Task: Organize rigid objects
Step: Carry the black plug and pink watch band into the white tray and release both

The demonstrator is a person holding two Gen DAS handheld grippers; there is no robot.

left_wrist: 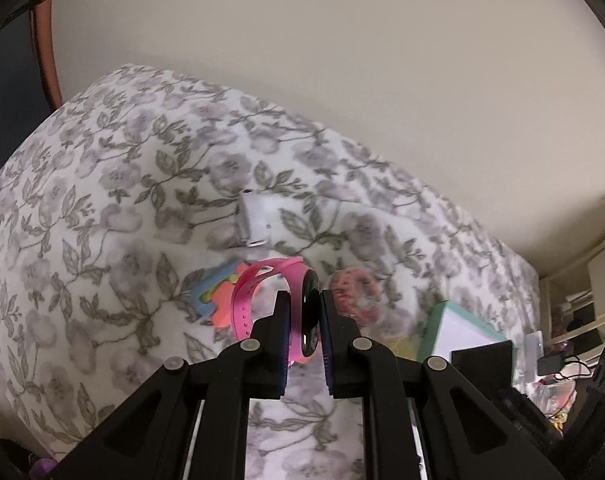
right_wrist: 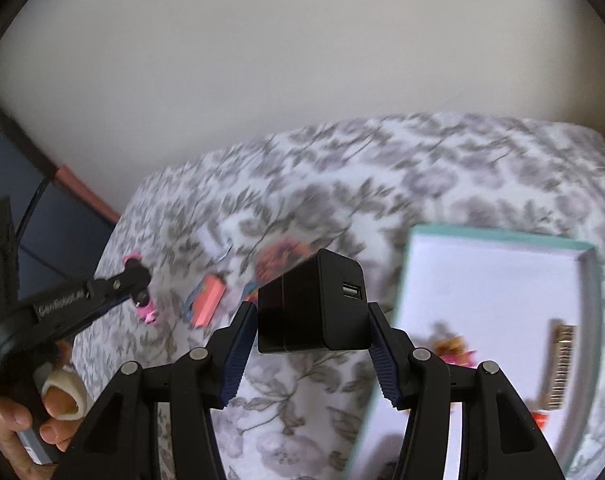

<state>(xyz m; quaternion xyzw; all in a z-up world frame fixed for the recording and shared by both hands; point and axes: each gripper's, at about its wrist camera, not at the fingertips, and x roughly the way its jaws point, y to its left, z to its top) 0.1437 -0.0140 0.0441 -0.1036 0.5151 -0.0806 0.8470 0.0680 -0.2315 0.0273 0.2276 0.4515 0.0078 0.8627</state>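
Left gripper (left_wrist: 305, 320): we see it clamped on the pink watch (left_wrist: 270, 300), lifted off the surface.
Right gripper (right_wrist: 314, 344): clamped on the black charger (right_wrist: 310, 304), held above the bedspread.
Surface: floral bedspread (left_wrist: 102, 200) below both grippers.
Box: teal-rimmed white box (right_wrist: 502, 240) just right of our right gripper.
Room: plain cream wall (left_wrist: 342, 60) beyond the bed.
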